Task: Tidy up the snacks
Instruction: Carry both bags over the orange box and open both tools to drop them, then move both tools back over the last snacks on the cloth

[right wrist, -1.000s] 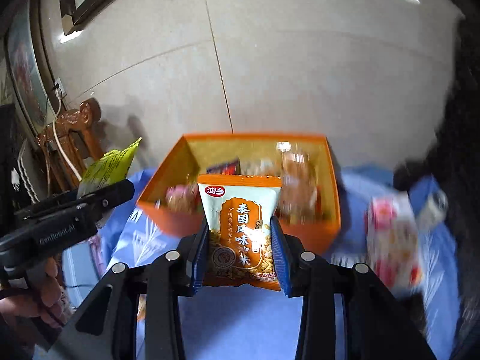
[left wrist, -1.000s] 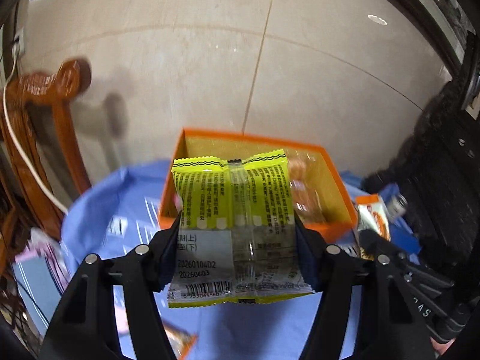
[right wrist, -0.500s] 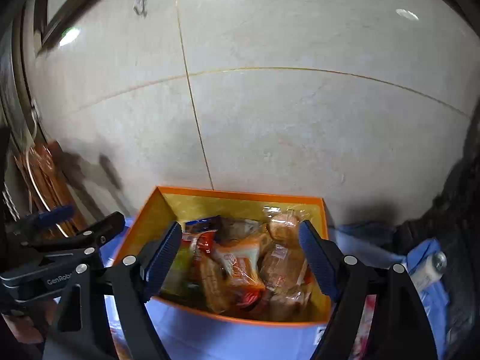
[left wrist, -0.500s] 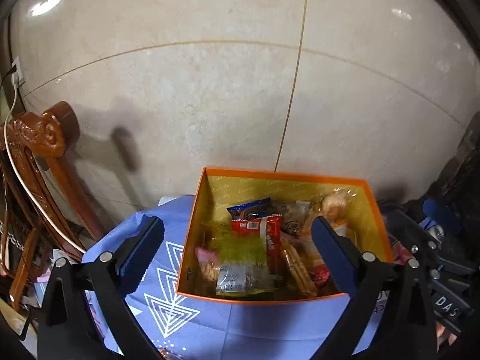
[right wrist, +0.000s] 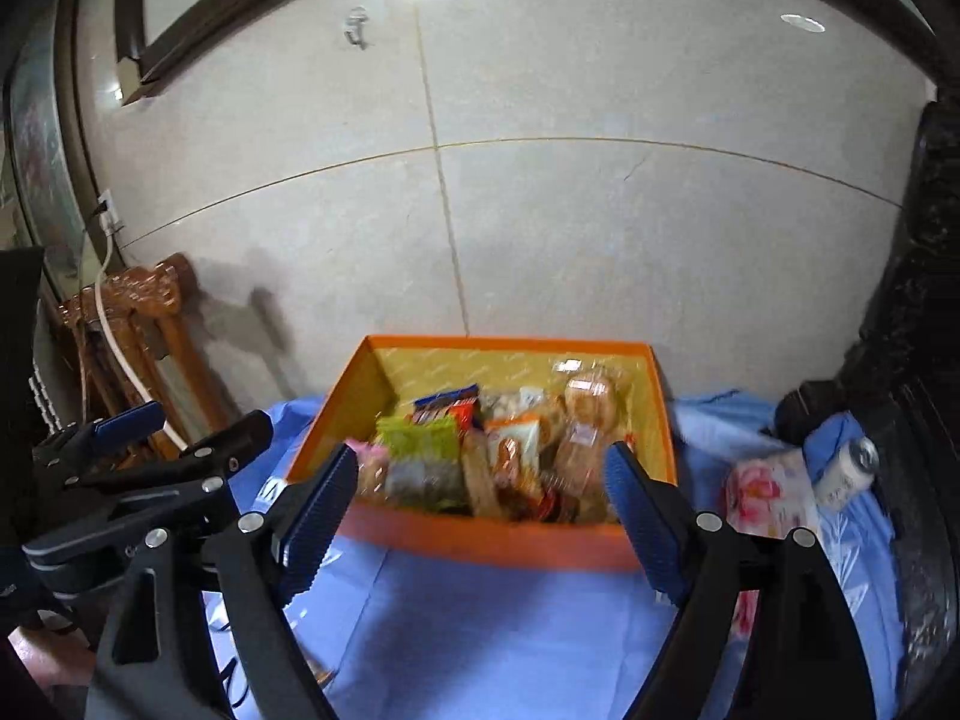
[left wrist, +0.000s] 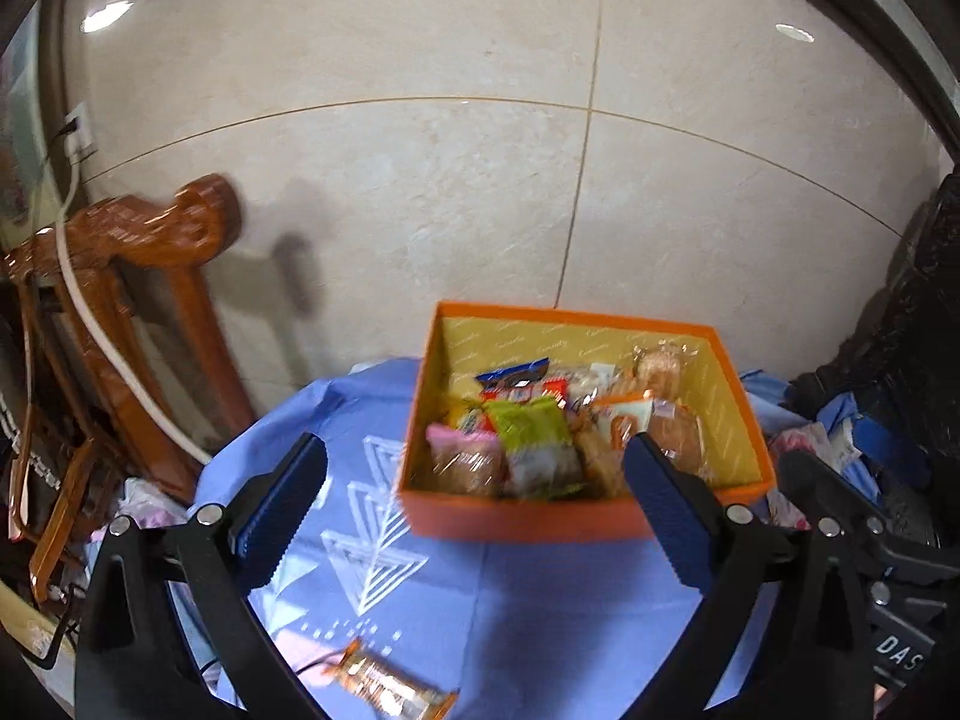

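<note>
An orange box with a yellow inside stands on the blue cloth against the wall; it also shows in the right wrist view. It holds several wrapped snacks, among them a green packet and an orange packet. My left gripper is open and empty, held in front of and above the box. My right gripper is open and empty, also in front of the box. An orange snack bar lies on the cloth near the left gripper.
A carved wooden chair with a white cable stands at the left. A pink packet and a white can lie on the cloth right of the box. A dark cabinet is at the right. The tiled wall is behind.
Both grippers have let go of their packets, the green one and the orange one, which now lie in the box. Both have opened and drawn back from the box.
</note>
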Action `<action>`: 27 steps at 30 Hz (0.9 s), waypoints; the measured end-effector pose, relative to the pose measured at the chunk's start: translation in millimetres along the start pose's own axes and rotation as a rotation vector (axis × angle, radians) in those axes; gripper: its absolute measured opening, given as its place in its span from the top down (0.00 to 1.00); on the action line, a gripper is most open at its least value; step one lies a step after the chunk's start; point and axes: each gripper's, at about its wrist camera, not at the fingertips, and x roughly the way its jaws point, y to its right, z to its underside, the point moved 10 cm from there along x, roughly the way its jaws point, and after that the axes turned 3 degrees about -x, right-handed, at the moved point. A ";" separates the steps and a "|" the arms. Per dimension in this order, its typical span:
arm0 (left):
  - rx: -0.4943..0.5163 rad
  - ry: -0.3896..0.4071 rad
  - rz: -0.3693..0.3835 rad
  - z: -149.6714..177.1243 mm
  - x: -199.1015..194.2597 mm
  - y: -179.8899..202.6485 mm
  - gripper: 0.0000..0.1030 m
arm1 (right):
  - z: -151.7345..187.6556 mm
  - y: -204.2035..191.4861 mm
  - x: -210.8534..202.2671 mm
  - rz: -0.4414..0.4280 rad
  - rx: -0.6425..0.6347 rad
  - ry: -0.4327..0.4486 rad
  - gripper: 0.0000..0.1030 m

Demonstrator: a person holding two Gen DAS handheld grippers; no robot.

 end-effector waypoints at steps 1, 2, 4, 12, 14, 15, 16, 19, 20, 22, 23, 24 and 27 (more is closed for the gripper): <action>-0.008 0.006 0.000 6.9 -7.4 -7.2 0.05 | 8.0 -4.0 -6.2 -0.003 0.003 -0.004 0.15; -0.017 0.015 -0.007 17.7 -17.4 -17.3 0.05 | 20.3 -9.0 -14.2 -0.005 0.005 -0.011 0.14; -0.024 0.027 -0.031 37.1 -29.5 -34.4 0.04 | 46.3 -17.9 -24.6 -0.007 0.008 -0.036 0.11; -0.071 -0.068 -0.058 159.0 -62.0 -108.8 0.04 | 205.7 -53.2 -23.3 -0.037 0.072 -0.299 0.11; -0.107 -0.114 -0.054 189.2 -68.6 -130.4 0.04 | 244.5 -60.9 -17.9 -0.037 0.083 -0.377 0.11; -0.117 -0.129 -0.054 198.5 -70.4 -137.7 0.04 | 259.8 -64.1 -15.2 -0.035 0.086 -0.407 0.11; -0.129 -0.149 -0.060 211.3 -73.6 -148.7 0.04 | 280.6 -68.1 -11.8 -0.035 0.098 -0.456 0.11; -0.151 -0.179 -0.065 234.7 -80.6 -170.1 0.04 | 312.0 -74.7 -6.6 -0.040 0.141 -0.521 0.11; -0.156 -0.183 -0.063 240.2 -83.2 -175.2 0.04 | 321.1 -76.6 -5.3 -0.037 0.153 -0.536 0.11; -0.157 -0.189 -0.059 248.8 -88.2 -183.7 0.04 | 329.6 -79.5 -2.3 -0.023 0.160 -0.544 0.11; -0.152 -0.193 -0.056 250.9 -89.5 -185.7 0.04 | 332.7 -81.6 -0.5 -0.015 0.158 -0.543 0.11; -0.145 -0.197 -0.053 253.5 -90.5 -187.9 0.04 | 334.6 -82.6 2.1 -0.010 0.157 -0.544 0.11; -0.111 -0.202 -0.038 256.9 -90.5 -186.0 0.04 | 342.6 -88.1 10.0 0.005 0.152 -0.554 0.13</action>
